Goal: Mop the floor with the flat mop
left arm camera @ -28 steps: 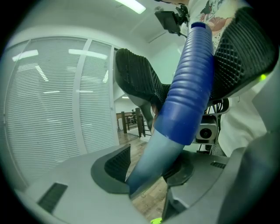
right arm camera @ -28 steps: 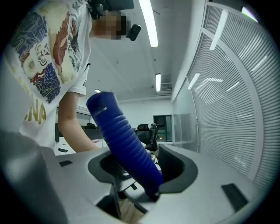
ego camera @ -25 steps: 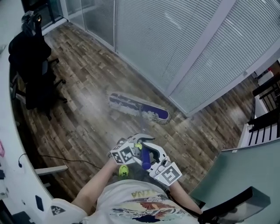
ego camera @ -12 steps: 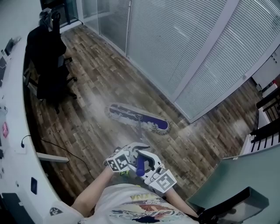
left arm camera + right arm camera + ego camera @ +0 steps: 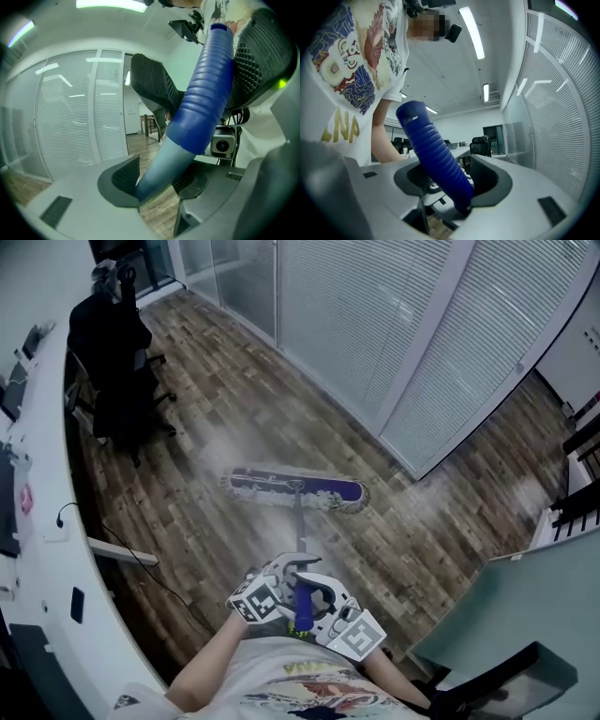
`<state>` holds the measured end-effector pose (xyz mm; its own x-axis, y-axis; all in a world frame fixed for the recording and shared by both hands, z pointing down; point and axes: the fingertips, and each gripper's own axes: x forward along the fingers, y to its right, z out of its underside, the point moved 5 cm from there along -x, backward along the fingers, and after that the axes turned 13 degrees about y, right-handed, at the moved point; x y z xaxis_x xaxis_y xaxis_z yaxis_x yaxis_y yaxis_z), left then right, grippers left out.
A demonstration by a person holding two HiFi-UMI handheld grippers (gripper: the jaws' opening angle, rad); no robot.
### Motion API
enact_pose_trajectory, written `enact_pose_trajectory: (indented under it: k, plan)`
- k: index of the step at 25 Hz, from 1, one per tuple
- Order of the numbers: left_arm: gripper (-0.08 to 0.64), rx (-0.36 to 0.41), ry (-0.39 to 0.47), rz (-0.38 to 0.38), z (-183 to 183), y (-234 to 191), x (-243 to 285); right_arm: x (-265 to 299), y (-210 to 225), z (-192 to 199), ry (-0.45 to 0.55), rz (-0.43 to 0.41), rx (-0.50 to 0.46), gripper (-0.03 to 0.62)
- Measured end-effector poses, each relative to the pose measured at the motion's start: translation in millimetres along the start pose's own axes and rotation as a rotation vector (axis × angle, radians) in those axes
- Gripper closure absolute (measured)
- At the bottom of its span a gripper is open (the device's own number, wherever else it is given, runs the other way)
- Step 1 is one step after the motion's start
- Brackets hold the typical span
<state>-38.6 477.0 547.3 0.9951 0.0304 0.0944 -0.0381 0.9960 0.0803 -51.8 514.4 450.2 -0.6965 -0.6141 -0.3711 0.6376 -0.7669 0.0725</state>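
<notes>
Wood floor (image 5: 234, 427): the flat mop head (image 5: 292, 491) lies on it straight ahead of you, its long axis crosswise to your stance. Glass partition (image 5: 375, 343): just beyond the head and nearest its right end, so judge any forward push short. Curved desk (image 5: 47, 549) and black chair (image 5: 117, 362): well left of the head. Handle (image 5: 299, 531): runs from the head's middle back to you. Left gripper (image 5: 159, 180) clamps the pale shaft, nearer the head. Right gripper (image 5: 450, 183) clamps the blue grip (image 5: 433, 150) above it.

mop (image 5: 292, 487): fringe showing too blurred to make out
desk (image 5: 42, 559): running off the left edge
shirt (image 5: 300, 697): running off the bottom edge
</notes>
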Motion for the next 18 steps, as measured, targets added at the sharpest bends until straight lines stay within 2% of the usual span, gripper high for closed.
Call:
enact_pose_trajectory:
  k: [5, 10, 13, 18]
  plan:
    - [0.408, -0.005, -0.012, -0.014, -6.5, 33.3, 1.6, -19.5, -24.4, -12.2, 0.033, -0.026, 0.004, 0.364]
    - [0.408, 0.016, -0.020, -0.016, 3.1, 38.8, 9.5, -32.7, -23.1, -5.4, 0.033, -0.054, -0.006, 0.362]
    - [0.409, 0.022, 0.000, -0.033, 0.2, 29.0, 13.3, -28.0, -13.7, -8.3, 0.031, -0.073, -0.002, 0.362]
    - [0.410, 0.020, 0.017, -0.049, 6.9, -10.2, 11.4, -4.3, 16.4, 3.7, 0.010, -0.084, 0.006, 0.364]
